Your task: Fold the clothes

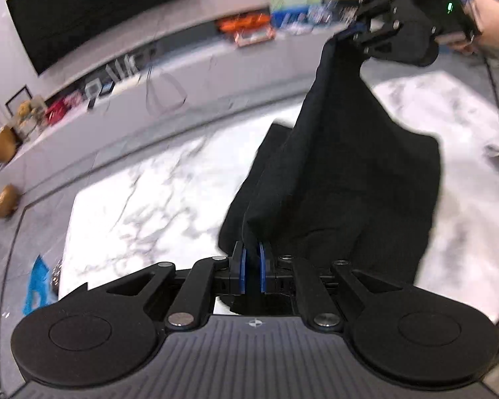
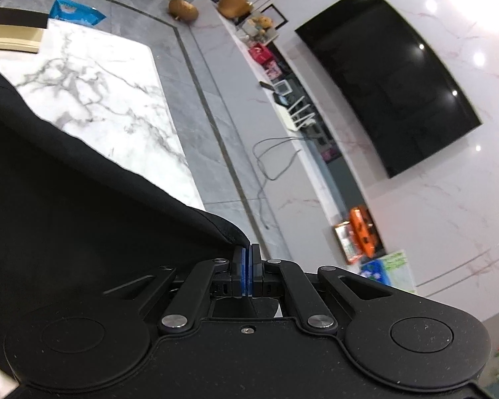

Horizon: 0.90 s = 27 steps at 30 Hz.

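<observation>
1. Living room; marble table (image 1: 143,199) before a wall-mounted TV (image 2: 392,79).
2. We hold a black garment (image 1: 342,173) above the table's far right part, its lower folds resting on the marble.
3. Left gripper (image 1: 252,256) pinches one edge; right gripper (image 2: 247,259) is clamped on another.
4. Step: lifting and spreading. Next calls for drawing it taut and laying it flat.

Bright room – motion blur, fisheye-bent edges, wall glare.
</observation>
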### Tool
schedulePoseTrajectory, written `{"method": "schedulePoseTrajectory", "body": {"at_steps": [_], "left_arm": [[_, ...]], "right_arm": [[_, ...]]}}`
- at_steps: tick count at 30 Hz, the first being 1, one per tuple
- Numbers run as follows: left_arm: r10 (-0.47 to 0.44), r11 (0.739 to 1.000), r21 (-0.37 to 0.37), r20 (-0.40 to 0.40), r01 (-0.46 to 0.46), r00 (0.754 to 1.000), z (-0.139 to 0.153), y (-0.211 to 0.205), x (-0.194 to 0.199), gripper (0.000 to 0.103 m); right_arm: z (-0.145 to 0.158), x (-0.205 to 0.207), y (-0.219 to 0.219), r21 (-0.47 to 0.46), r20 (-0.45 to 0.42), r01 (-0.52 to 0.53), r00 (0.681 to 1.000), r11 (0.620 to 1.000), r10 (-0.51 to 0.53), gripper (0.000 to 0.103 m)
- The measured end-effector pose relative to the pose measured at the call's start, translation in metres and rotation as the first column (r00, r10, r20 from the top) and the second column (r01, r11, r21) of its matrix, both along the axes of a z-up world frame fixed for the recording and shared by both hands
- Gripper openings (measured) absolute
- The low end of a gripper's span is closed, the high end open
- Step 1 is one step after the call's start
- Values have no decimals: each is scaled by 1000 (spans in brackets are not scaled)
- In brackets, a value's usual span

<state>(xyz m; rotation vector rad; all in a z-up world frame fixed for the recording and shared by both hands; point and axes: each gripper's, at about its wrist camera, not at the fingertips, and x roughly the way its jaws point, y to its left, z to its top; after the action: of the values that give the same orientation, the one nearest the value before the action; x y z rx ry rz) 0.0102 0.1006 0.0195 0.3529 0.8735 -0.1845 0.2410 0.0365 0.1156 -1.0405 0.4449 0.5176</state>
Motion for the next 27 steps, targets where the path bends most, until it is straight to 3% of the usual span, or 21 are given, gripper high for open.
{"method": "schedulePoseTrajectory", "body": {"at_steps": [7,14,16,17,19,23,24,27], "left_arm": [[55,998,33,-86,-52,995,-46,17,47,8],[73,994,90,-129,-62,989,-69,21,66,22],[79,993,101,-136,-65,988,-71,21,69,26],[86,992,107,-138,-71,987,-72,22,70,30],[98,990,118,-138,-82,986,-71,21,71,38],[120,988,119,-195,-98,974,-75,18,70,38],[124,989,108,-224,-102,967,-78,18,70,31],[140,990,65,-256,-127,956,-80,17,66,27]], "right_arm": [[-68,50,29,3,-97,22,995,1000,-22,0],[-112,74,37,10,-180,50,983,999,-47,0],[-120,68,29,11,-197,66,978,998,-63,4],[-123,70,27,10,-206,80,976,997,-77,13],[-124,72,22,25,-214,106,972,994,-98,29],[-109,60,2,102,-235,170,962,980,-142,30],[-104,53,-3,117,-240,173,960,978,-141,30],[-92,24,-17,151,-256,164,959,975,-121,31]]}}
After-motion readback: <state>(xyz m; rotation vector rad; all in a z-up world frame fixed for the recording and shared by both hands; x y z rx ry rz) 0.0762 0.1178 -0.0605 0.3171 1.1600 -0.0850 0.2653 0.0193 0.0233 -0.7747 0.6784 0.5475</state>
